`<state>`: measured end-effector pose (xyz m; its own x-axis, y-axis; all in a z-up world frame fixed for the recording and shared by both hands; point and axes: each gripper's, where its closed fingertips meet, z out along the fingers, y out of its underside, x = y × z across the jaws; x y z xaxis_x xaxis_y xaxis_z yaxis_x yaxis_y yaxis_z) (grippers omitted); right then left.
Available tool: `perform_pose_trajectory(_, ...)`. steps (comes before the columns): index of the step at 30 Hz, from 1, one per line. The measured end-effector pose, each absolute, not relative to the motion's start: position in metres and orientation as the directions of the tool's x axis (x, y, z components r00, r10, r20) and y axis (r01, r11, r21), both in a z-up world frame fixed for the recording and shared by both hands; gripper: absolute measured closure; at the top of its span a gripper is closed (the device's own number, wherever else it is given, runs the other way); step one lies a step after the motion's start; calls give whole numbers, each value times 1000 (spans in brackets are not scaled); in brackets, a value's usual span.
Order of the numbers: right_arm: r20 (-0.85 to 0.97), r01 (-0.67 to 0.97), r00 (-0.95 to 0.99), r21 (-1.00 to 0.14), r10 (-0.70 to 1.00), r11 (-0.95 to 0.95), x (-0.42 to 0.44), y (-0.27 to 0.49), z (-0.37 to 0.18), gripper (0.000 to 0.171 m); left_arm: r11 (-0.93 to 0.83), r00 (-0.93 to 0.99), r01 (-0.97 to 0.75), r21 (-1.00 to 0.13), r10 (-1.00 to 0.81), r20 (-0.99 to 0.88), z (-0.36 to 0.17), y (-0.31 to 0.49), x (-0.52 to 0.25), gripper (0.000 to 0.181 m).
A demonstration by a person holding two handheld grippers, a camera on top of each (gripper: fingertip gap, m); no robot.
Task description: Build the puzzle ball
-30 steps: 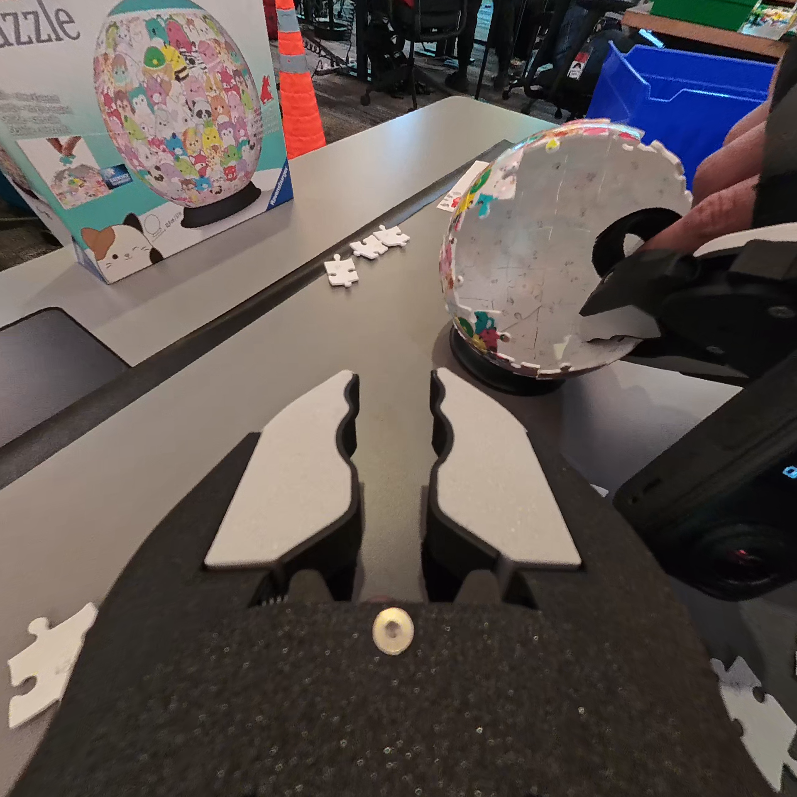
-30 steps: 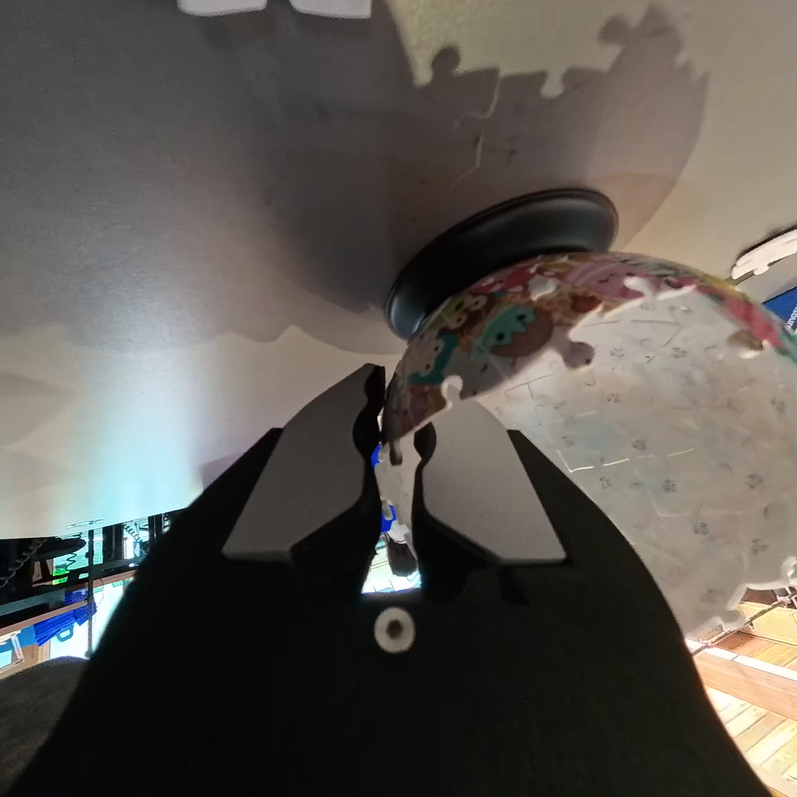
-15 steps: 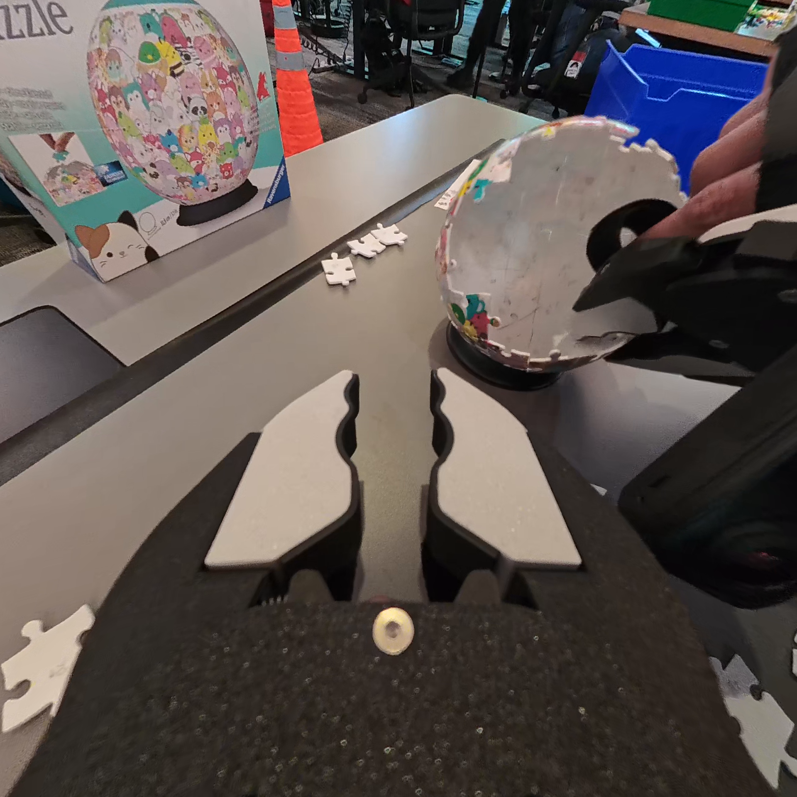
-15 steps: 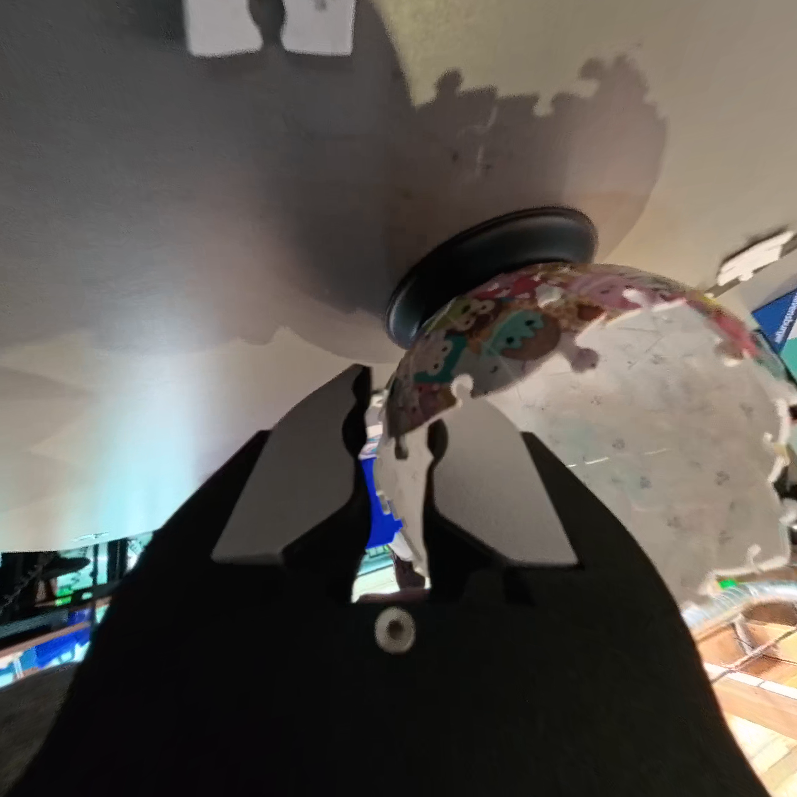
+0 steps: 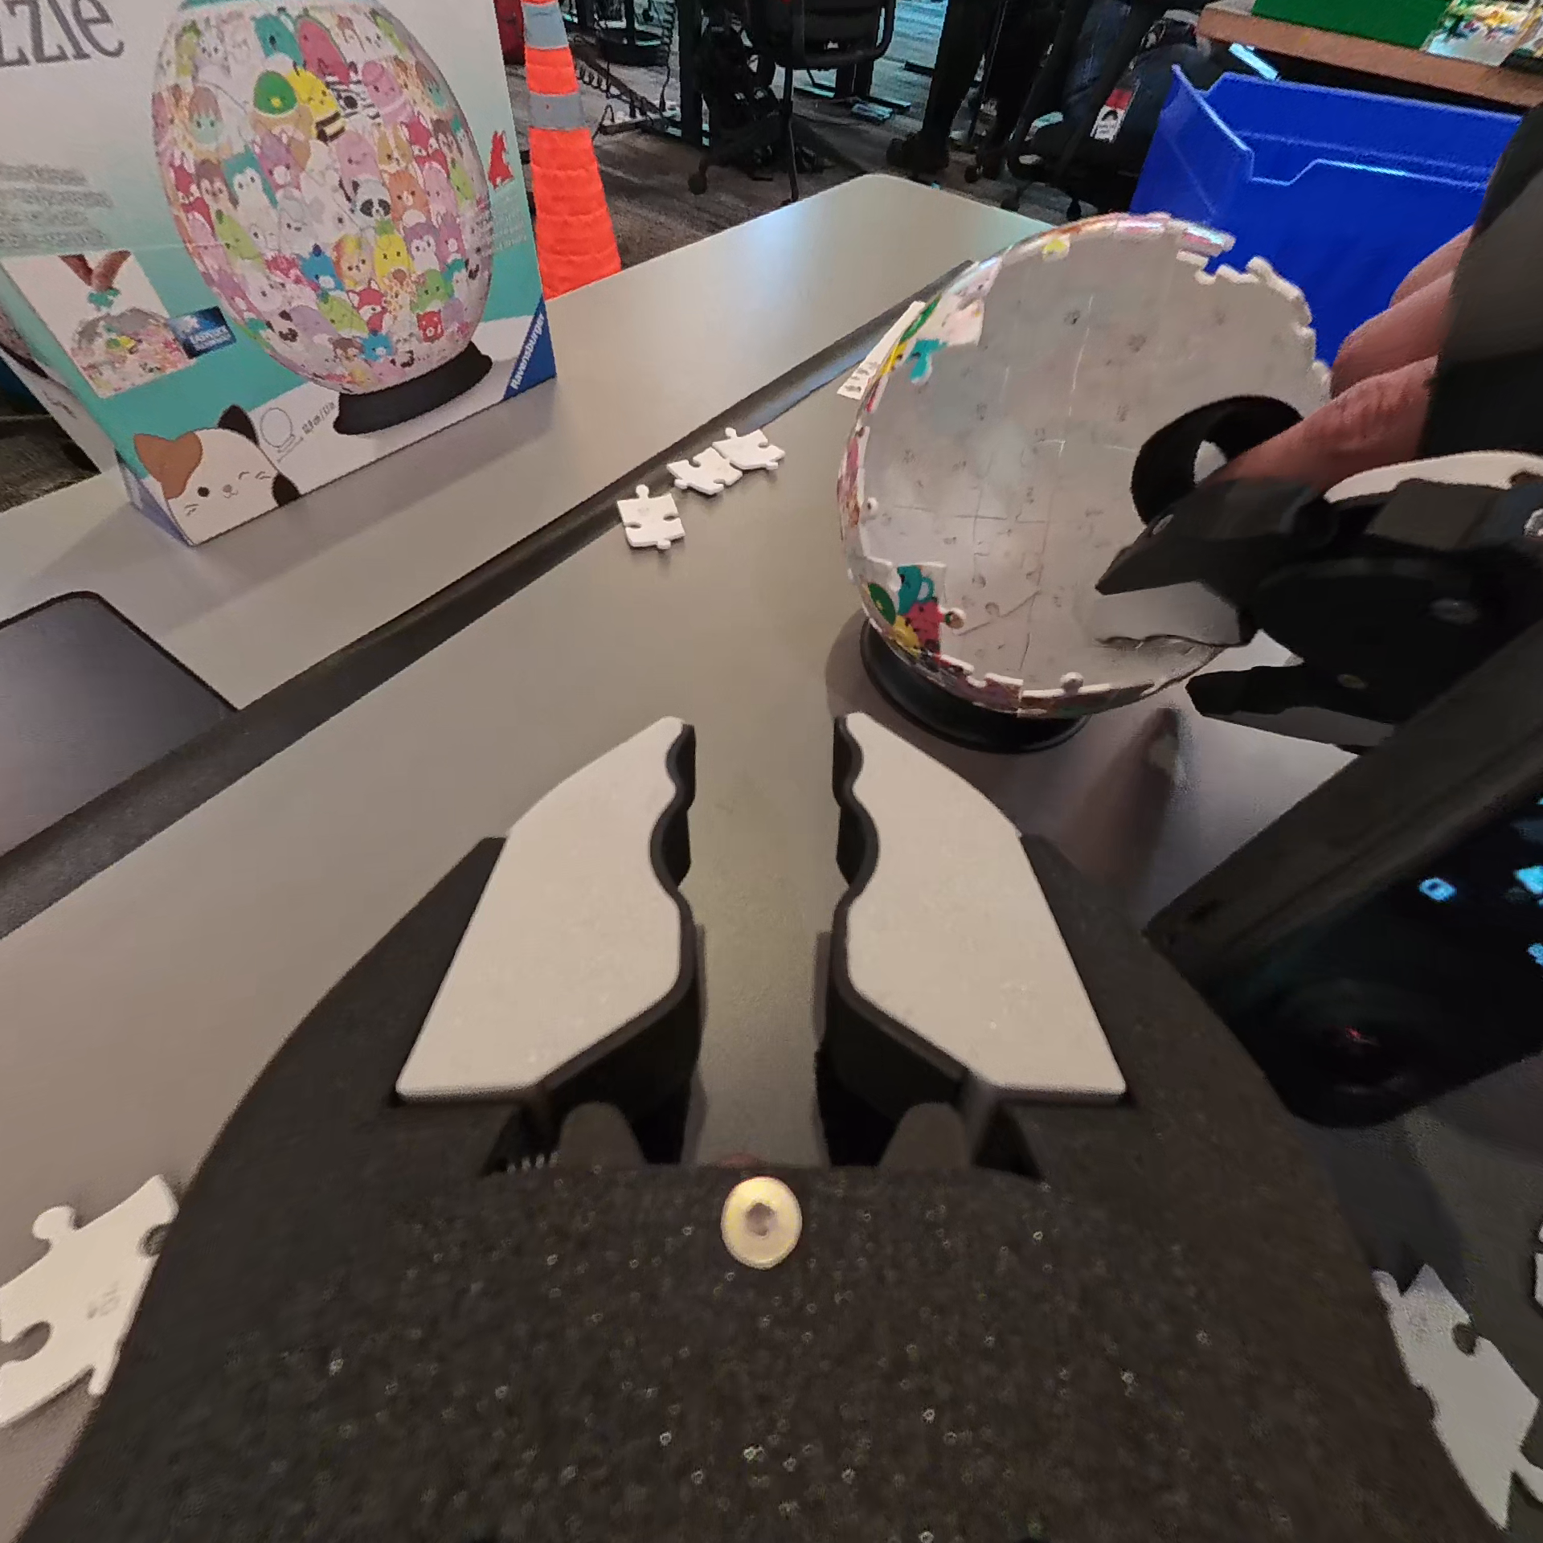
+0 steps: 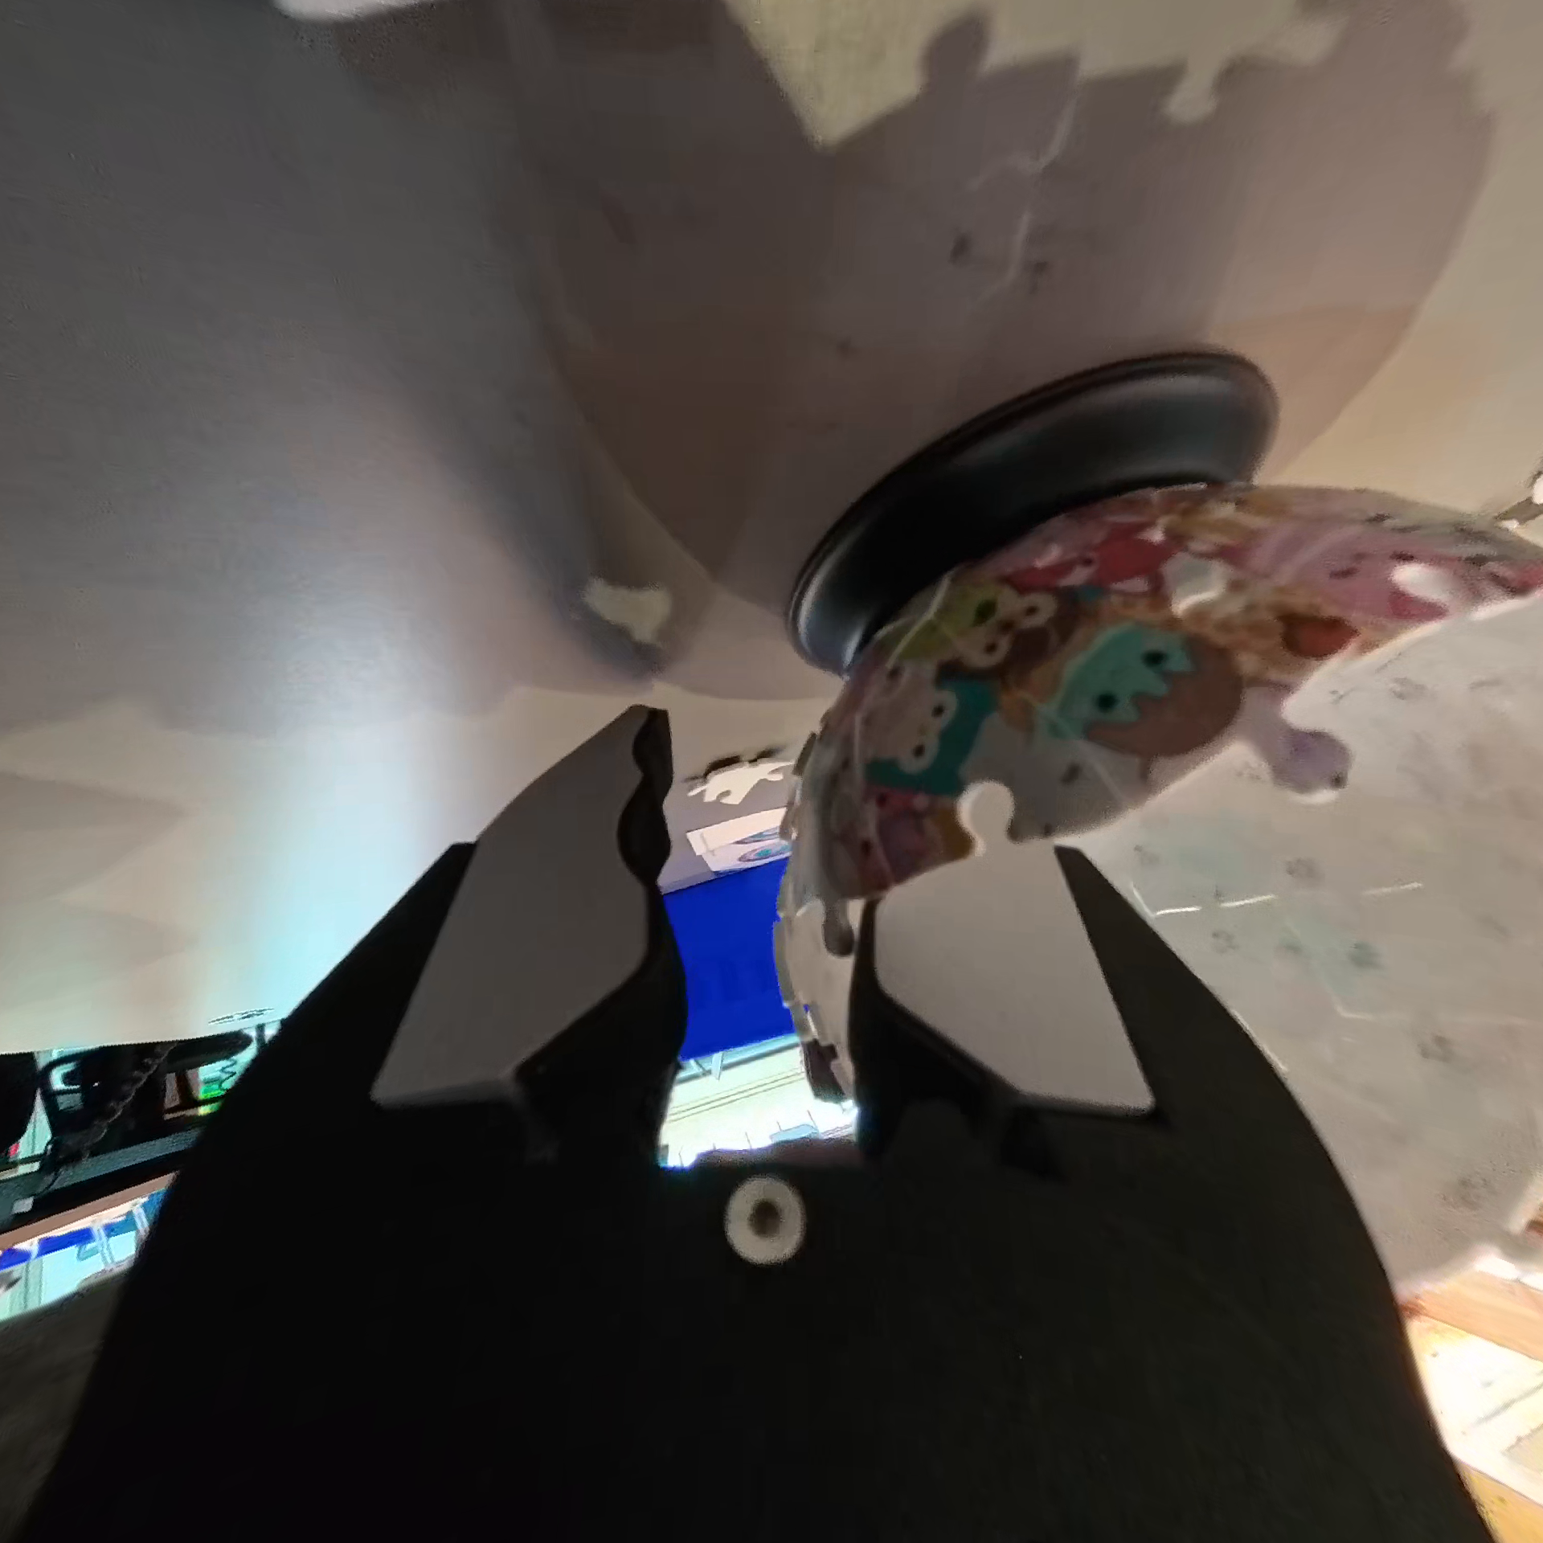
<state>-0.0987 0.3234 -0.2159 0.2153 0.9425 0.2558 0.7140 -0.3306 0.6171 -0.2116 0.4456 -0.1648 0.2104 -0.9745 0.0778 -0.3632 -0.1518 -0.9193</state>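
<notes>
Both grey fingers [image 5: 584, 910] of the left gripper [image 5: 761, 776] are spread apart with nothing between them, low over the smooth grey table [image 5: 334, 835]. Up at 1 o'clock from that gripper sits the half-built puzzle ball, a bowl of colourful cartoon pieces with a white inside [image 5: 1044, 467]. It leans on its side on a round black stand [image 5: 943, 710], with the open side facing 3 o'clock.

In the right wrist view the picture looks upside down (the table is at the top). The right gripper [image 6: 751, 827] has its dark fingers [image 6: 551, 918] spread too. The jagged edge of the puzzle ball [image 6: 1044, 718] dips between them, just beside the finger at 3 o'clock. I cannot tell if it touches that finger. The other finger is clear of it.

Three small white puzzle pieces [image 5: 697, 493] lie in a row at 11 o'clock from the ball. One more white puzzle piece [image 5: 75, 1277] lies at 8 o'clock from the left gripper. A big teal puzzle box with a picture of the finished ball [image 5: 275, 250] stands at 10 o'clock, with an orange cone [image 5: 568, 159] behind it. A blue plastic bin [image 5: 1302, 184] sits far off at 1 o'clock
</notes>
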Motion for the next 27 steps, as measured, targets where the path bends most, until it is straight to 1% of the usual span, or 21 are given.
perform_pose_trajectory(7, 274, 723, 196, 608, 941, -328, -100, 330, -216, 139, -152, 208, -371, -916, -975, 78, -167, 445, -211, 150)
perform_pose_trajectory(12, 288, 744, 167, 591, 943, -313, -108, 336, -215, 138, -152, 207, -374, -915, -975, 77, -167, 445, -211, 150)
perform_pose_trajectory(18, 301, 744, 154, 592, 941, -311, -106, 338, -216, 156, -151, 207, -375, -914, -975, 76, -167, 445, -211, 150)
perform_pose_trajectory(27, 303, 749, 159, 582, 940, -315, -106, 338, -215, 158, -147, 205, -378, -914, -976, 72, -168, 444, -210, 150)
